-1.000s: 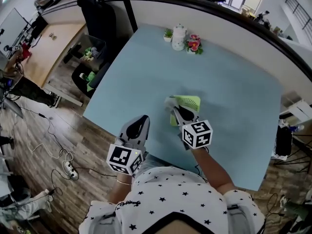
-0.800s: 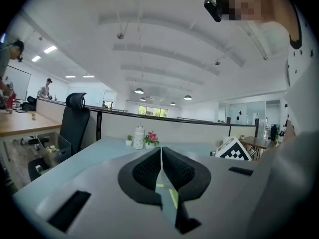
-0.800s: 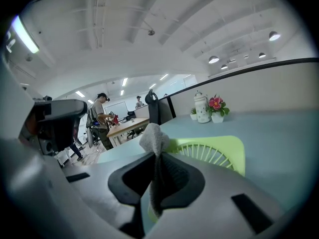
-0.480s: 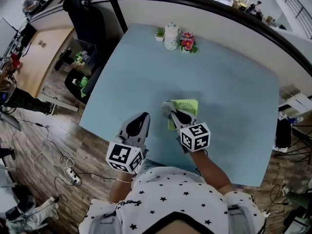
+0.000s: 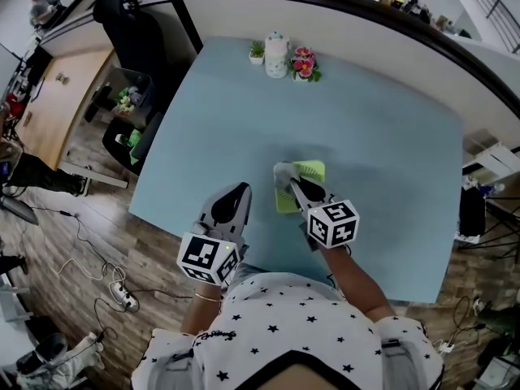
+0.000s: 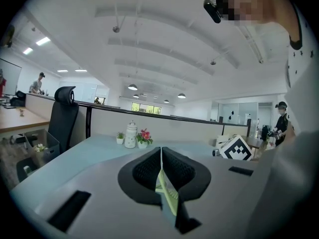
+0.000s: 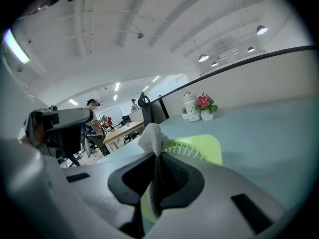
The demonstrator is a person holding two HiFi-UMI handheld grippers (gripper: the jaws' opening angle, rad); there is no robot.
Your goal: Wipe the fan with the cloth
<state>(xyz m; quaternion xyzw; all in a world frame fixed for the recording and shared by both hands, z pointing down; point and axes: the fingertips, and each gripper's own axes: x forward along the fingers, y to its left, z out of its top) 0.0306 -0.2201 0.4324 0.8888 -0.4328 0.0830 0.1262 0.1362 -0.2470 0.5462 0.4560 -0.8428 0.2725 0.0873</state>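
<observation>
A light green fan (image 5: 307,172) lies flat on the pale blue table (image 5: 382,136), near its middle. My right gripper (image 5: 294,187) is over the fan's near left part, shut on a grey cloth (image 5: 283,171) that bunches out past the jaw tips. In the right gripper view the cloth (image 7: 152,136) stands up between the jaws of that gripper (image 7: 157,159), with the ribbed fan (image 7: 202,147) just behind. My left gripper (image 5: 233,204) hovers at the table's near edge, left of the fan, jaws together. In its own view the left gripper (image 6: 160,156) shows a green sliver through the slot.
A white jar (image 5: 276,54), a small potted plant (image 5: 257,52) and pink flowers (image 5: 305,63) stand at the table's far edge against a partition. A black office chair (image 5: 122,15) is beyond the far left corner. Wooden floor with cables lies left.
The head camera has shifted a little. My right gripper stays at the fan's left part with the cloth, moving only slightly. The left gripper holds its place.
</observation>
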